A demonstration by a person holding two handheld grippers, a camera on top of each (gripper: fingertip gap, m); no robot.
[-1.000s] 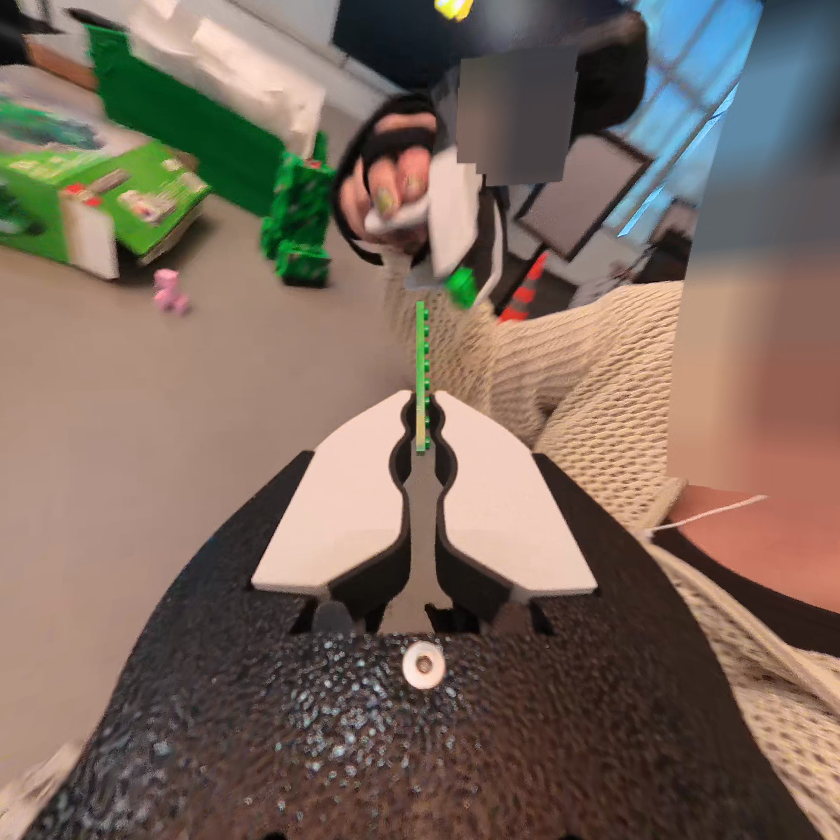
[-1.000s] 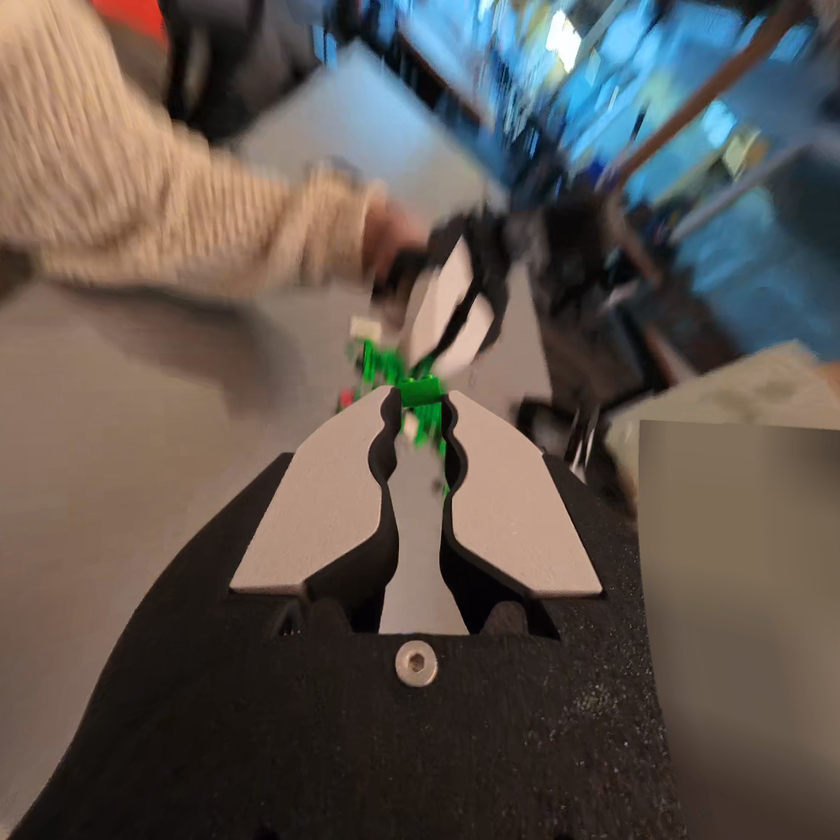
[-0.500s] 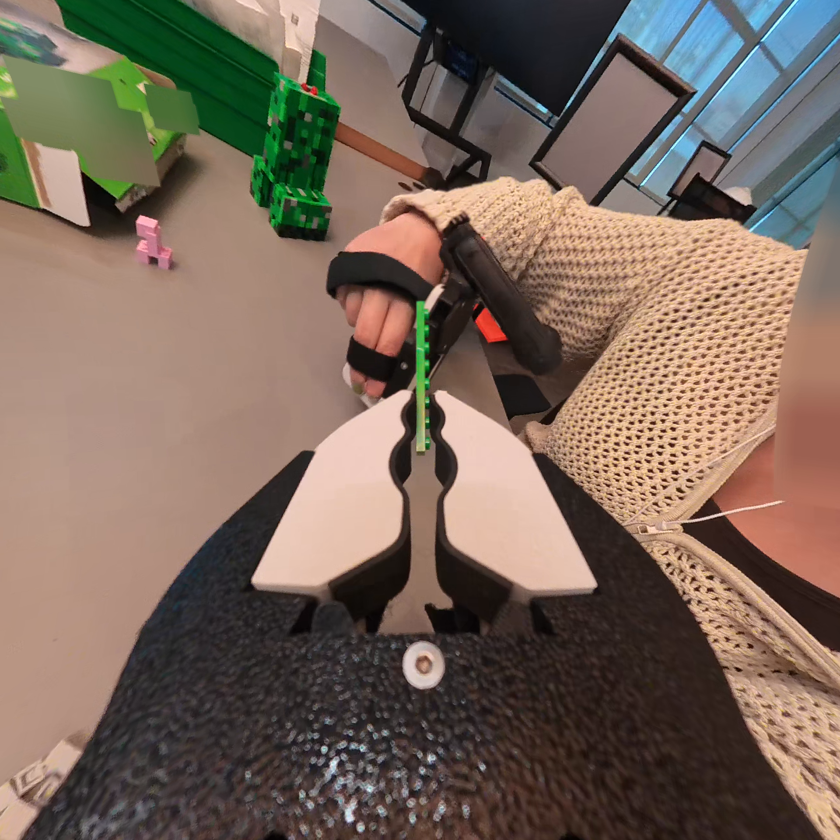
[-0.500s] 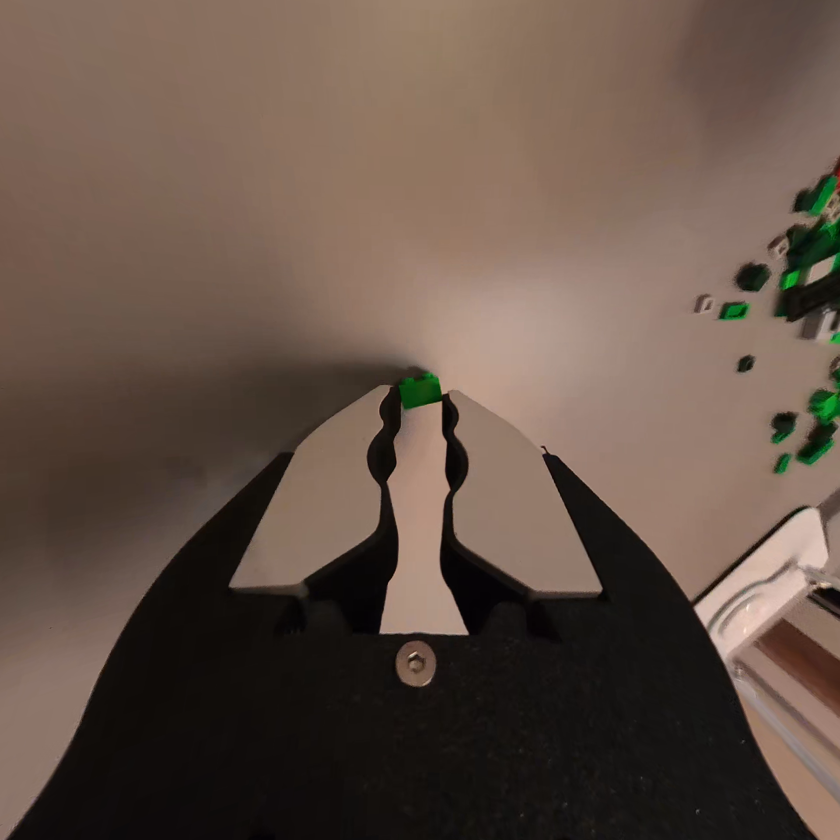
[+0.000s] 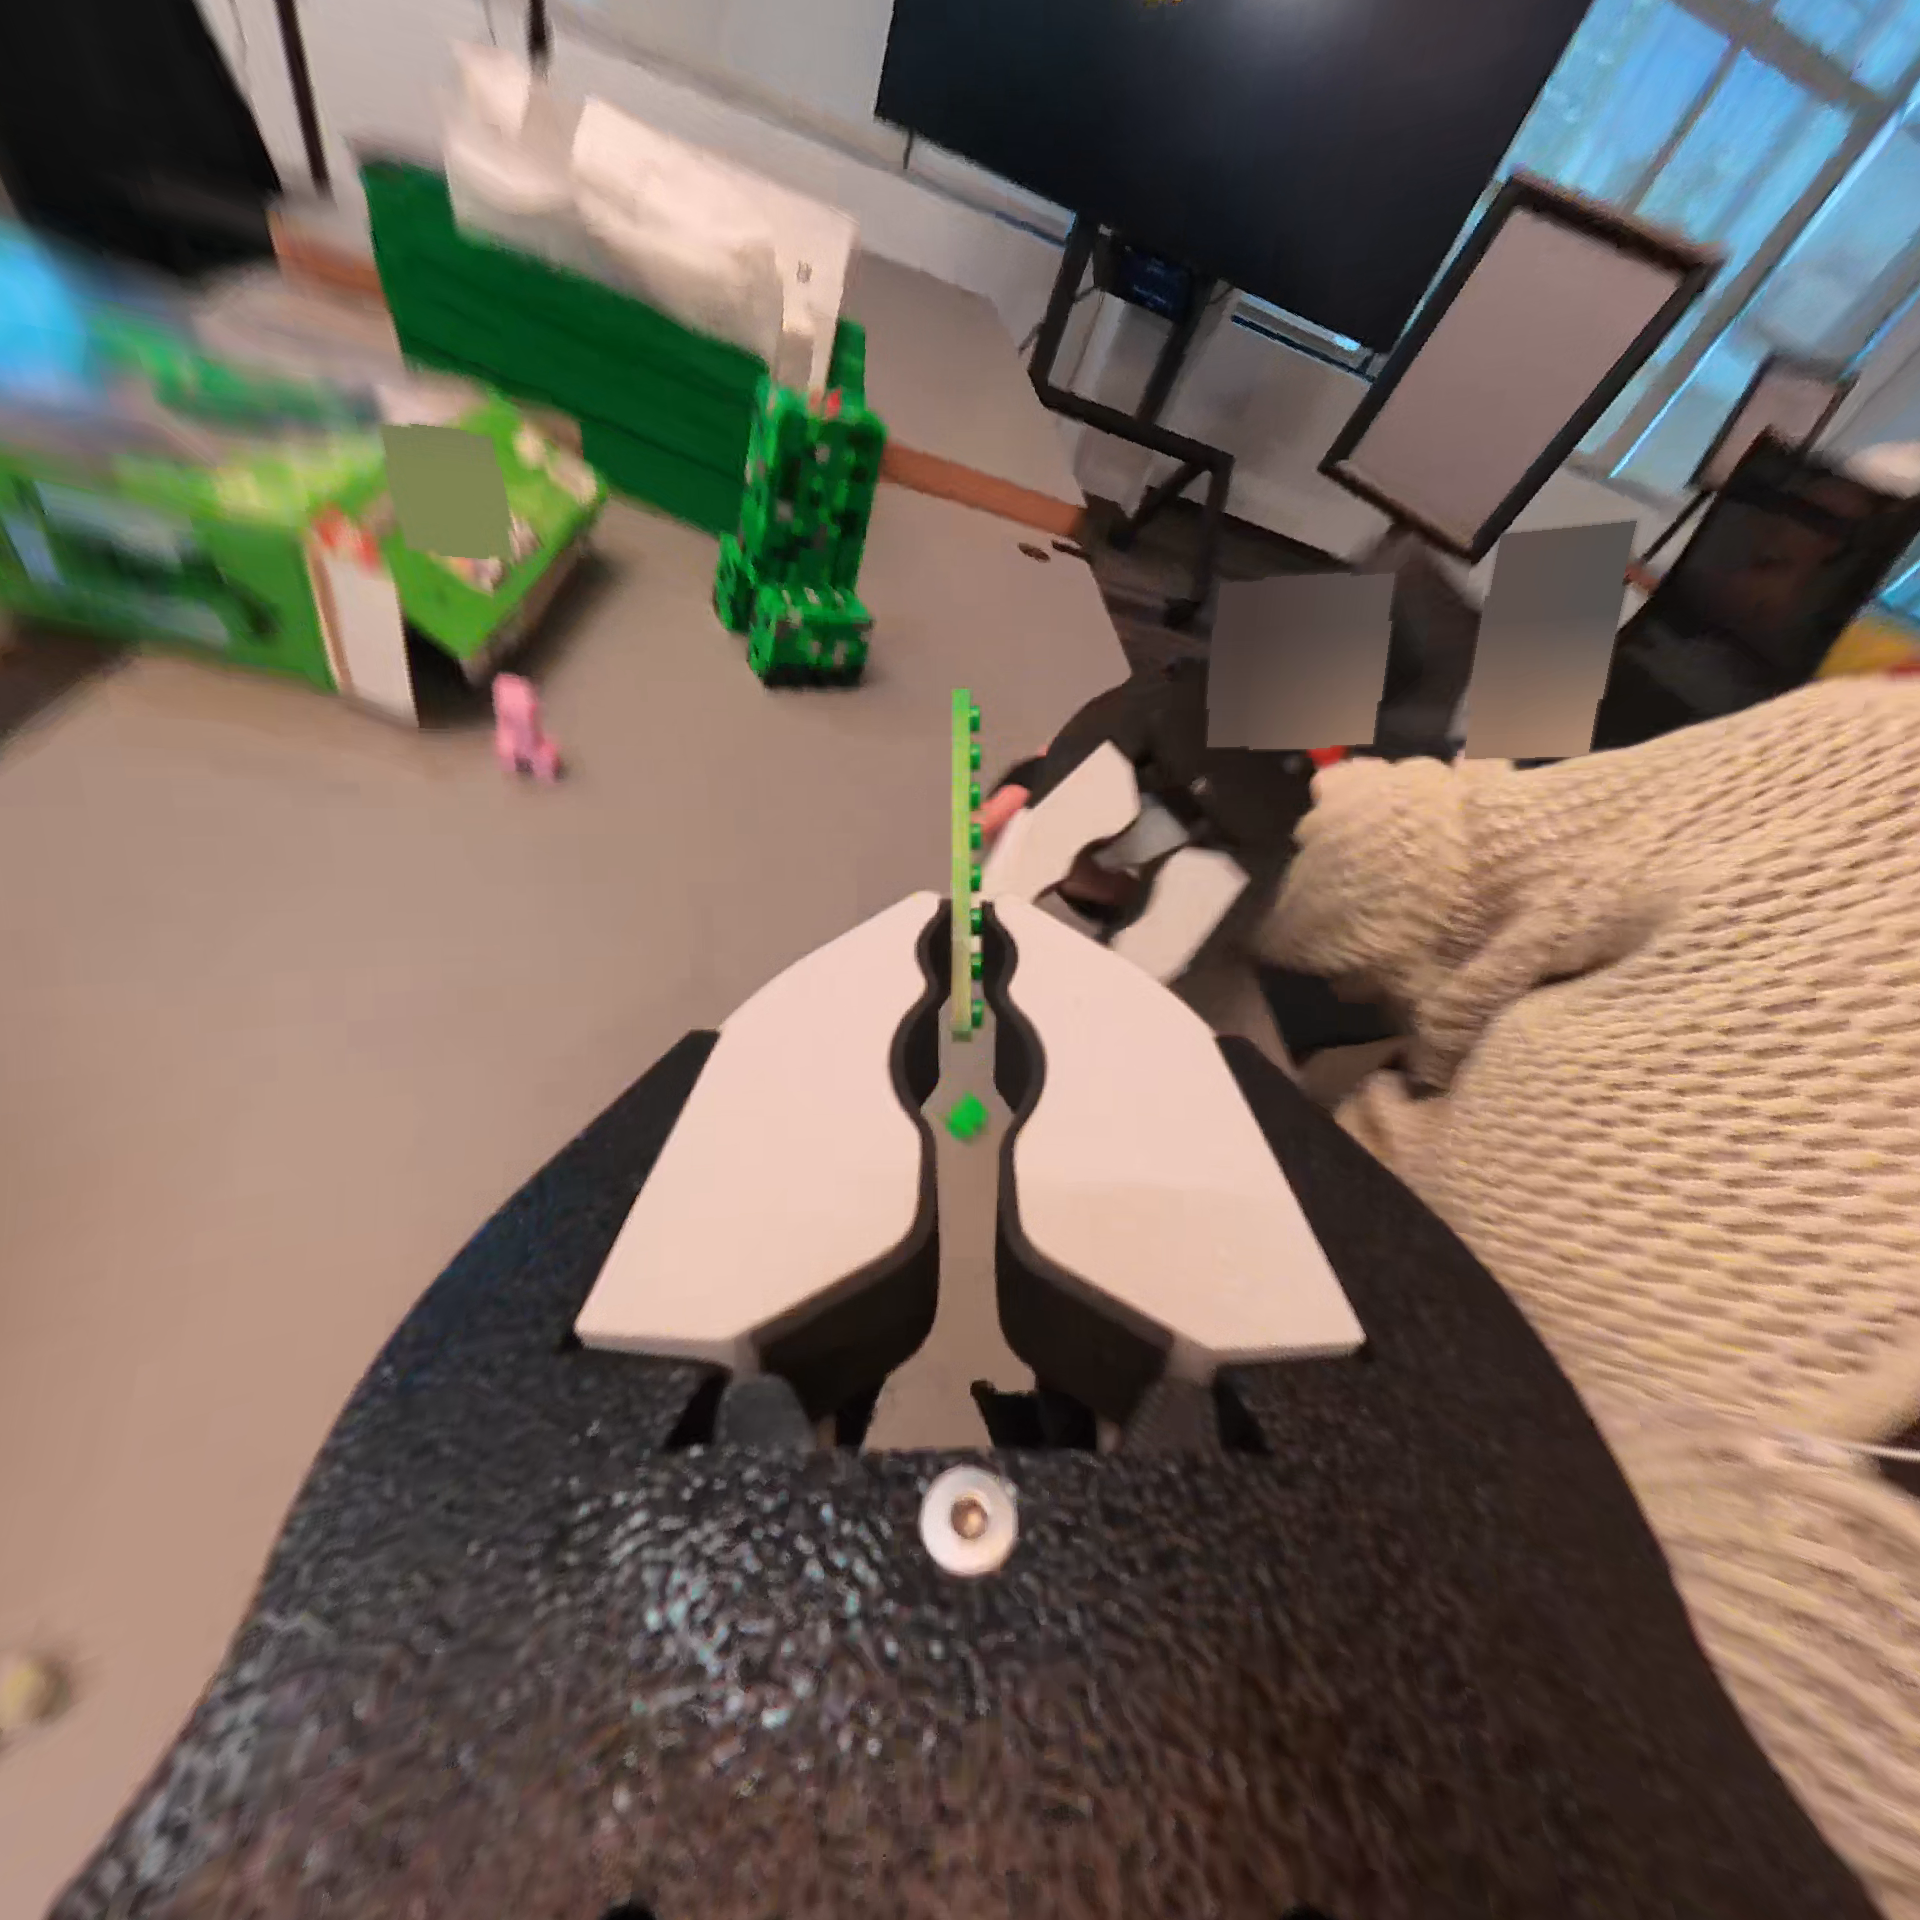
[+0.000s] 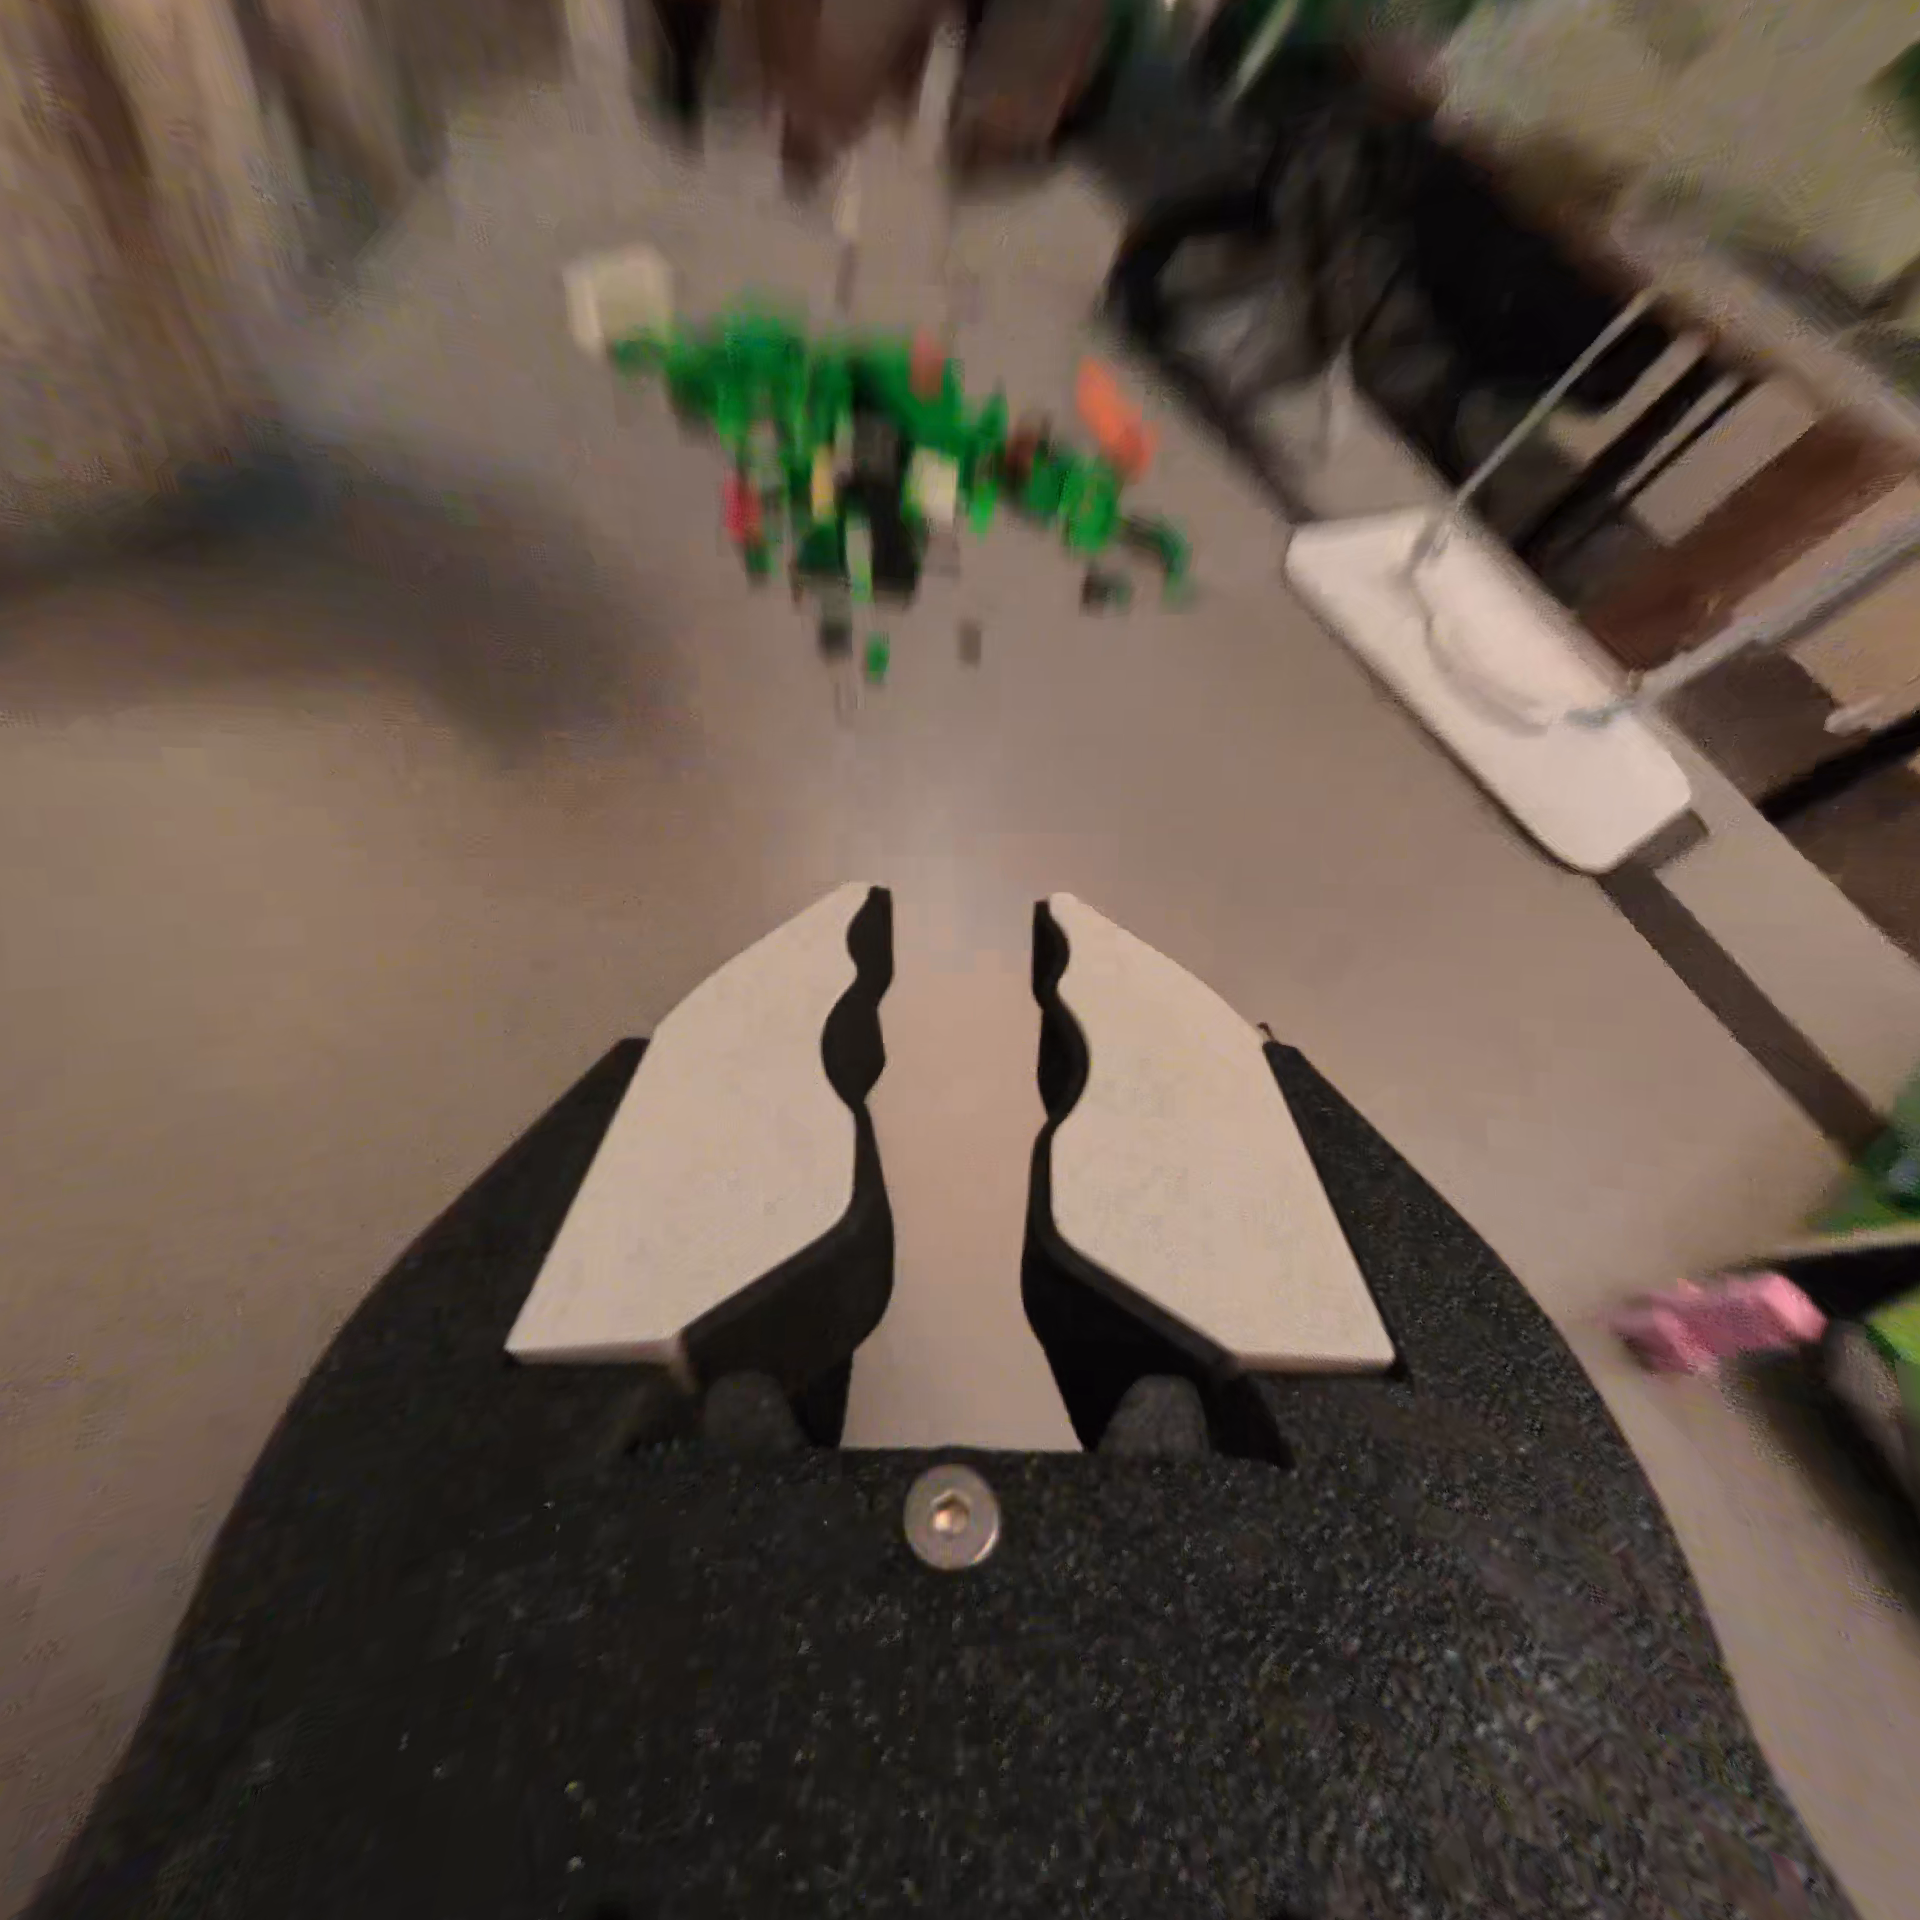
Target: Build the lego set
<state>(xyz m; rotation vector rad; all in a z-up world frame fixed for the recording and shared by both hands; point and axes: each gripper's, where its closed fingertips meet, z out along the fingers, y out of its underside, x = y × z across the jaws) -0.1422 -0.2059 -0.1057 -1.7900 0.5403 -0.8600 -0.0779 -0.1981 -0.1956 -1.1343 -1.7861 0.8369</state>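
Note:
My left gripper [image 5: 964, 914] is shut on a thin light-green lego plate [image 5: 965, 810], held on edge and sticking up past the fingertips. A small green brick [image 5: 966, 1118] lies on the grey table below, seen through the gap between the fingers. My right gripper [image 6: 961, 899] is open and empty above the table; it also shows in the left wrist view [image 5: 1091, 842], just right of the plate. A blurred heap of loose green lego pieces [image 6: 894, 468] lies ahead of the right gripper.
A built green blocky lego figure [image 5: 805, 540] stands at the back of the grey table [image 5: 312, 987]. A green set box [image 5: 260, 561] and a small pink lego figure [image 5: 525, 727] are at the left. A white tray [image 6: 1475, 665] sits at the table's right edge.
The right gripper has opened and let go of the small green brick, which now lies on the table. It has swung toward the loose pieces. The left gripper still holds the plate.

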